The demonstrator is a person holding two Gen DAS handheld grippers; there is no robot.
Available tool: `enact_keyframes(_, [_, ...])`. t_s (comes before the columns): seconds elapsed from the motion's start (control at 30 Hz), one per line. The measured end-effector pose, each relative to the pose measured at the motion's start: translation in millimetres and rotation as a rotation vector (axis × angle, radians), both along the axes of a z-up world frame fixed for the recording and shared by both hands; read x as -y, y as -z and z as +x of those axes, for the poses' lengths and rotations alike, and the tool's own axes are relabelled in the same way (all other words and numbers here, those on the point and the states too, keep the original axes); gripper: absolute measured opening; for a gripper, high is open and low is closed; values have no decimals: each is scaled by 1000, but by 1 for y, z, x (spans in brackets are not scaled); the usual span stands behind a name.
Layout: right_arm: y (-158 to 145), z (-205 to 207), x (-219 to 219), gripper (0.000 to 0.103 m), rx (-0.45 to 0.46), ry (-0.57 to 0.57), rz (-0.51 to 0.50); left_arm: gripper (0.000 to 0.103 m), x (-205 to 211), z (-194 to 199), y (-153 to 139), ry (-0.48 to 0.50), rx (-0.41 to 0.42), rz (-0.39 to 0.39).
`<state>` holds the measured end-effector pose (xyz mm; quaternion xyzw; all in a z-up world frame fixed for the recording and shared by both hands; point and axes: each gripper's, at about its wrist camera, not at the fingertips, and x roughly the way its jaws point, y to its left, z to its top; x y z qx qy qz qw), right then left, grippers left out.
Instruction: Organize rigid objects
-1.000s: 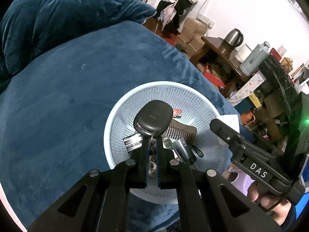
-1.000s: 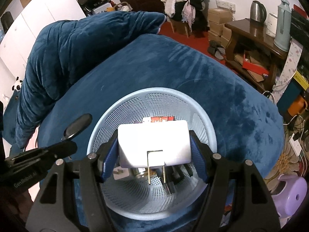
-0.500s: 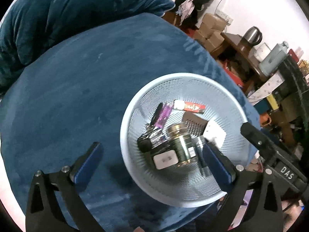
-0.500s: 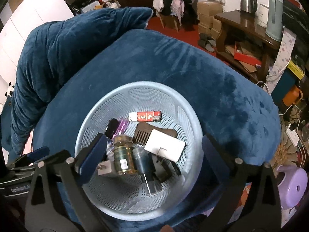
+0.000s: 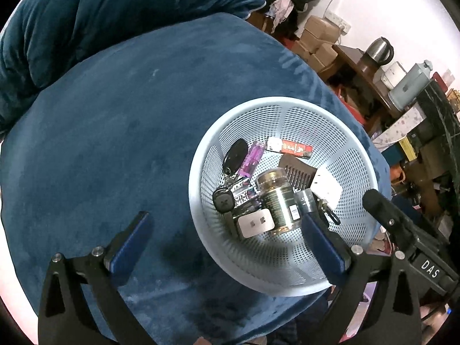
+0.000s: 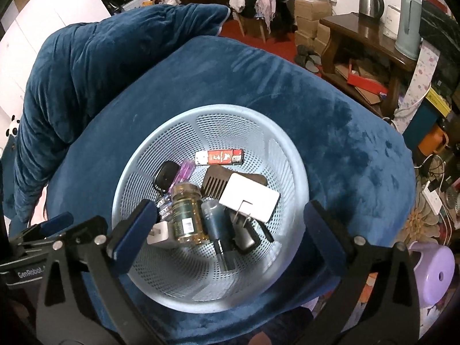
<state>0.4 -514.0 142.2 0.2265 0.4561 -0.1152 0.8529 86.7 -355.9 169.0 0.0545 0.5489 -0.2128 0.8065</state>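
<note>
Blue blanket under basket; charger hides comb partly.

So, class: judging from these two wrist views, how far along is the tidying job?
Nearly finished, it seems. The key fob, white charger, bottle and comb lie in the basket. Left gripper and right gripper are open and empty. The blue blanket shows nothing loose.

I'm looking steeply down from my left wrist camera, past the left tool, with the basket sitting near and off to the right. My right wrist camera is pointing down along the right tool, nearly centred above it. Both are sharing the basket and blue bed.
</note>
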Motion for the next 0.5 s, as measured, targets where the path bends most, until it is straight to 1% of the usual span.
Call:
enact_keyframes(0.27, [0, -6, -6, 103, 8, 7, -2, 103, -5, -4, 1, 0, 8, 5])
enact_keyframes(0.5, [-1, -13, -8, 103, 15, 25, -16, 103, -13, -11, 1, -3, 15, -7])
